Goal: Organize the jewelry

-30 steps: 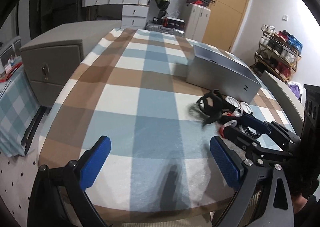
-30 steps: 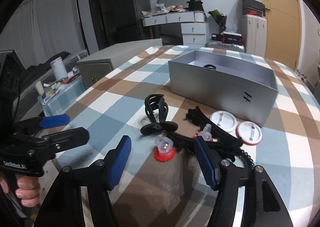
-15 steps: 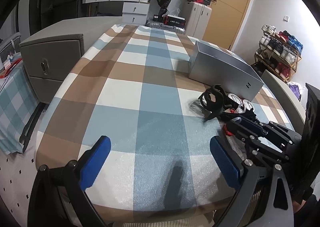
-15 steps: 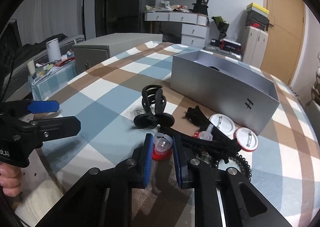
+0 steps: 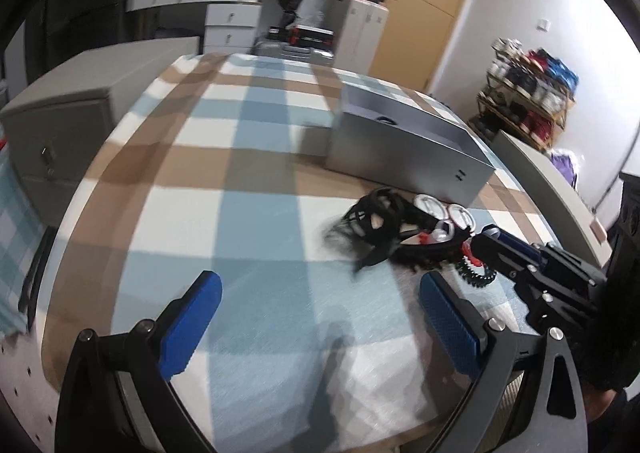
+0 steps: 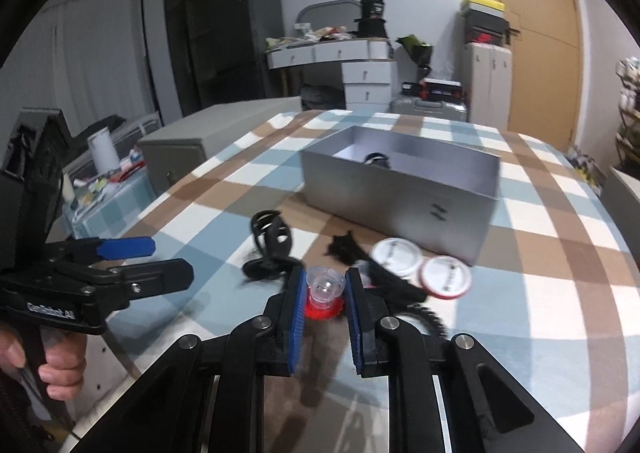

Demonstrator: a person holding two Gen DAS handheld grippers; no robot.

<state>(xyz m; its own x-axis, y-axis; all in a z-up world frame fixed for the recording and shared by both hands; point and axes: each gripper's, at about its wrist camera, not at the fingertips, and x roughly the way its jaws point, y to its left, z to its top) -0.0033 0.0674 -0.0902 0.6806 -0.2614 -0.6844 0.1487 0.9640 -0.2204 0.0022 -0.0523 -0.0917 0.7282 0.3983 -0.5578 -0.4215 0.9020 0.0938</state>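
So our right gripper (image 6: 325, 295) has its blue pads (image 6: 294, 317) clamped on a little clear plastic cup-shaped piece with a red toothed base (image 6: 325, 293), gripping it from both sides. Whether it's lifted off the checked tablecloth (image 6: 540, 293) or sitting on it, we honestly can't tell, the frame is a bit smeared.

Just past that piece is the rest of the pile: a black claw hair clip (image 6: 270, 249) to the left, a long black clip (image 6: 380, 273) running toward the near right, and a black beaded strand (image 6: 434, 319) curling out beside the right finger. Two round white pin badges (image 6: 396, 255) lie side by side right against the front wall of the grey box (image 6: 400, 201), the right one (image 6: 447, 276) with a red rim. The box sits further back on the table, open on top, and there's a small dark item (image 6: 376, 158) inside near its far left part.

Our left gripper (image 5: 320, 317) is hanging wide open over the near edge of the table, nothing between the pads (image 5: 192, 323), well to the left of the pile. From its camera we can see the claw clip (image 5: 376, 229) and the badges (image 5: 444, 213) near the box (image 5: 400, 153), with the right gripper (image 5: 480, 243) coming in from the right, pinching the red piece (image 5: 470, 253). Grey cabinet (image 5: 60, 125) sits off the table's left side
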